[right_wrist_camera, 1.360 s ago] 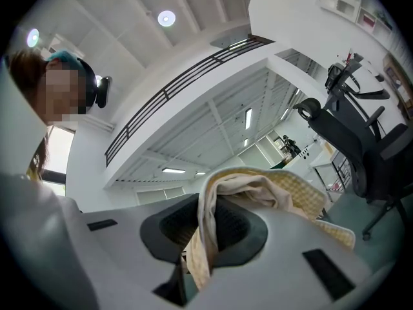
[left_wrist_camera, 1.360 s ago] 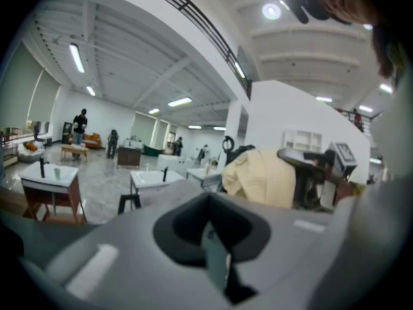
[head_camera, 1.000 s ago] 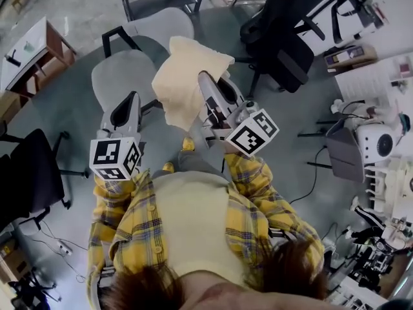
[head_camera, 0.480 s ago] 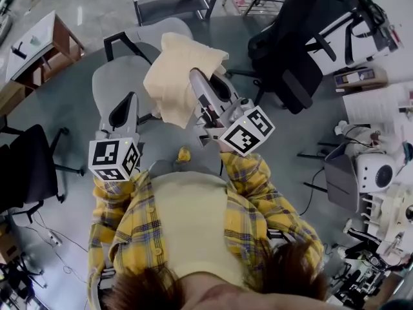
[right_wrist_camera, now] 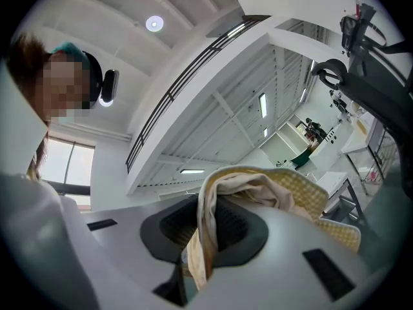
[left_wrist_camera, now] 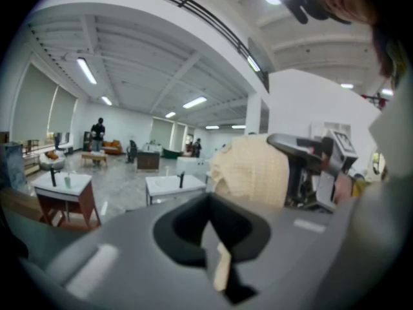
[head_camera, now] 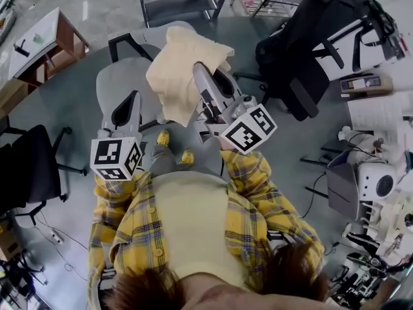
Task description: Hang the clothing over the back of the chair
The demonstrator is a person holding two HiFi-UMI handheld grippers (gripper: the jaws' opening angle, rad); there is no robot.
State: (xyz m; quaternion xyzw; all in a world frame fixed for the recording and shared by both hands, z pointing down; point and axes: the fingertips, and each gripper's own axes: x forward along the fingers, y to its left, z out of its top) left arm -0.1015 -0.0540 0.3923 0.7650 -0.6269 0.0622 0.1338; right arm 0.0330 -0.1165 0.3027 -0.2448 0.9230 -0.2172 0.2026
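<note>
- Ahead of the person stands the grey chair, seat nearest and back on the far side. It sits lower in the head view than a second ago, so the person has walked up to it.
- Cloth is pale yellow, bunched and off the ground, draping down from the right gripper. A second ago it hung short of the back. Its top edge now overlaps the back in the head view. Can't tell whether it touches.
- Right gripper is clamped on a fold of cloth, which runs up between the narrow jaws and spills forward. No change in the grip.
- Left gripper is at the seat's near edge, jaws drawn together, carrying nothing. A pale sliver shows at the seam and I can't identify it. Cloth is off to its right, apart from it.
- Shoes both show now, close to the seat.
- Judgement: the carry is nearly over and the hanging isn't done. The cloth probably needs lifting past the top of the back, then release. The bunched shape may slide off unless spread, and the free left gripper could help.
</note>
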